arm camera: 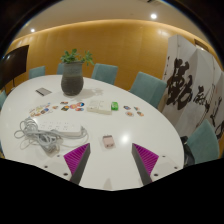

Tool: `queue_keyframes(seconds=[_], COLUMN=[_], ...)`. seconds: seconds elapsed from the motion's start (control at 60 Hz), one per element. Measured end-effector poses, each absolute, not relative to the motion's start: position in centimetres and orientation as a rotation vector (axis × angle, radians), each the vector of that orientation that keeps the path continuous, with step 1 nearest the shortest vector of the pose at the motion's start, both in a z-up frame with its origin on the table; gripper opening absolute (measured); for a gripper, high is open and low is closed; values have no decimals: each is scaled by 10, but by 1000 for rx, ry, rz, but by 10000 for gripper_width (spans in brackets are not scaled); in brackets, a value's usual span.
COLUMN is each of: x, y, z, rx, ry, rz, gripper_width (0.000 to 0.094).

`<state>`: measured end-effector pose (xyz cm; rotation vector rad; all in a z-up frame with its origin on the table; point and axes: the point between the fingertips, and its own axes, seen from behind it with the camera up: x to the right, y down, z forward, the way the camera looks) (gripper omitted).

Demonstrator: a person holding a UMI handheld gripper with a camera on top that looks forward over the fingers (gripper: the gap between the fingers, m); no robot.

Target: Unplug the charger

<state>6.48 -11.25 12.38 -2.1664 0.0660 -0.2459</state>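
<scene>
A white power strip with a bundle of white and grey cables [40,133] lies on the white oval table [130,130], ahead of my left finger. A charger plug cannot be told apart in the bundle. My gripper [111,160] is open and empty above the table's near edge, with magenta pads [76,156] on both fingers. A small pinkish box [108,139] lies just ahead, between the fingers' lines.
A dark pot with a green plant [72,76] stands at the far side. Small items and cards [90,105], a green object [114,105] and a dark tablet [43,91] lie mid-table. Teal chairs [148,88] ring the table. A calligraphy banner [190,95] hangs right.
</scene>
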Motion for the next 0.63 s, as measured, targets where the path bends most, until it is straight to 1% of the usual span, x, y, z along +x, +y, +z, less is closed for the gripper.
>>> queue_keyframes(seconds=[0.1,0.25,0.383,0.533,0.633], x=[51,34,22,16,14], y=[-164,-223,-248,-266,-265], z=[149,175,193,199,204], rx=[-2154,-2149,-2123,-2124,-2115], ry=[60,82,85,85,69], rz=[-278,-287,-293,-297,-313], gripper_width=[868,868,868,866,865])
